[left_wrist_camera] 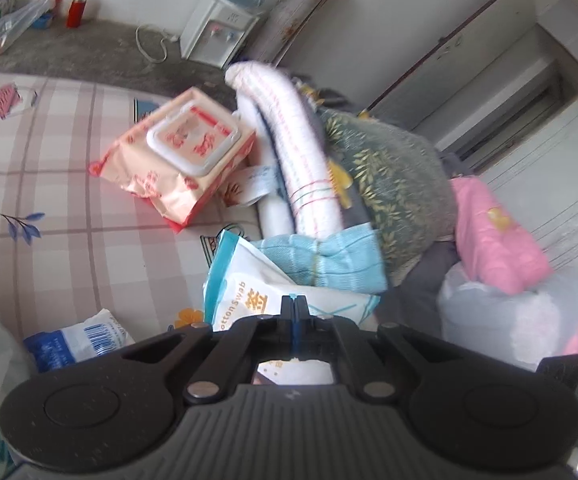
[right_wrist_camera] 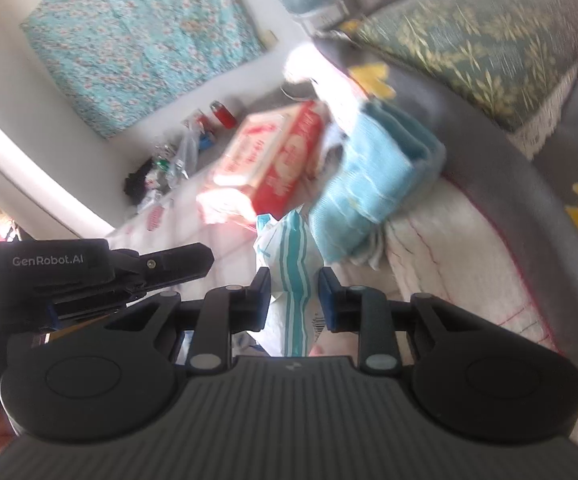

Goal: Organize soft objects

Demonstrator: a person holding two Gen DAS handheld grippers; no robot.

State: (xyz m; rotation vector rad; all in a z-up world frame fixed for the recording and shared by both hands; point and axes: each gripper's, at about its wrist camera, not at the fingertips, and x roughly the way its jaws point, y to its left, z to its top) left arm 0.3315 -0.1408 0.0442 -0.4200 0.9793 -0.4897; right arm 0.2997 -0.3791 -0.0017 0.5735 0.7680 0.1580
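Lying on the checked bed against the folded blue towel, the cotton swab packet reads as light, crinkly, slippery film; its flat sealed edge looks the best hold. Right claw: parted, straddling the packet, contact uncertain. Left claw: clenched, apparently empty. Crowding: wet-wipe pack, rolled white towel, leaf-print pillow, tissue pack.

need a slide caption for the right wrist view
Right gripper straddles the striped cotton swab bag, with the left gripper alongside and a folded blue towel just beyond.
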